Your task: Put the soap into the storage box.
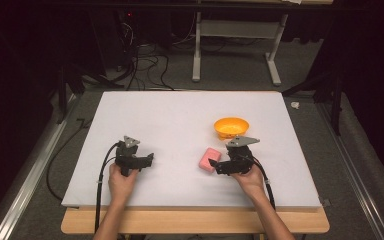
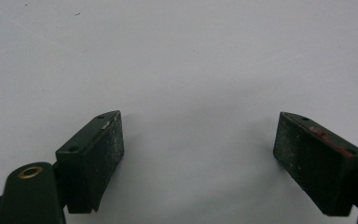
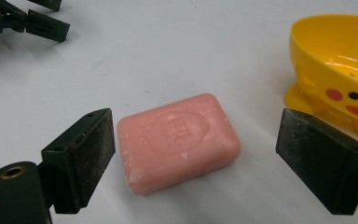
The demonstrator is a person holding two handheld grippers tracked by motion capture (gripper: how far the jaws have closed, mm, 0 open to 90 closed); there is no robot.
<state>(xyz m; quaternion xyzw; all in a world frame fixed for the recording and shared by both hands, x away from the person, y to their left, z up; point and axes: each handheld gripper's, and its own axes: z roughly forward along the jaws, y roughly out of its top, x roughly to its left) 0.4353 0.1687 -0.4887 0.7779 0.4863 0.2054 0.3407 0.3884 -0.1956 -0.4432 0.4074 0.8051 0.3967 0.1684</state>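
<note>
A pink bar of soap [image 1: 209, 160] lies on the white table [image 1: 180, 115], in front of a yellow duck-faced bowl [image 1: 231, 127]. My right gripper [image 1: 219, 167] points left at the soap, its jaws open. In the right gripper view the soap [image 3: 177, 140] lies flat between the spread jaws of the right gripper [image 3: 196, 136], touching neither pad, and the bowl [image 3: 340, 65] stands to the right of it. My left gripper [image 1: 149, 160] rests to the left of the soap, apart from it, pointing right. In its own view the left gripper [image 2: 200, 140] is open over bare white table.
The left gripper's jaws [image 3: 25, 21] appear at the top left of the right gripper view. A wooden edge [image 1: 195, 220] runs along the table's near side. Beyond the far edge are cables [image 1: 145, 60] and a stand's legs [image 1: 272, 65] on the floor.
</note>
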